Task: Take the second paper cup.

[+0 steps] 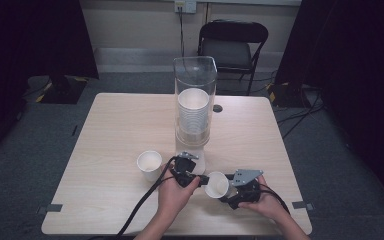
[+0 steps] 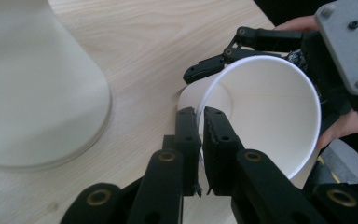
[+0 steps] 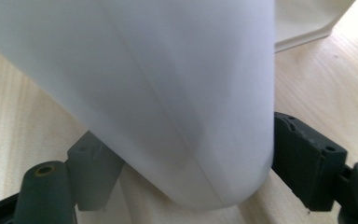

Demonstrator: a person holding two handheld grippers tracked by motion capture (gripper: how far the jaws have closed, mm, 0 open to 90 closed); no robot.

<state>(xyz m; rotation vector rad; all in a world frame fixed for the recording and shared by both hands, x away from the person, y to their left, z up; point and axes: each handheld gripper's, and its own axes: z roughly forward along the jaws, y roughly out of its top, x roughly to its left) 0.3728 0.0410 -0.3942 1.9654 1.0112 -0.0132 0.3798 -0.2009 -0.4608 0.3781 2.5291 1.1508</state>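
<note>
Left gripper view: the left gripper has its fingers pinched shut on the rim of the paper cup, whose body the right gripper clamps just above the table. Pulling unevenly could crease the thin rim, or tear it, beside the cup dispenser.

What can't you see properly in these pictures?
- The bottom of the white paper cup held in both tongs: in the right gripper view its own wall hides it, and the top edge cuts off its rim.
- How many cups are in the white stack inside the clear plastic dispenser tube: too small to count in the high view.
- The dispenser's rounded white base: cut off by the left gripper view's edges.
</note>
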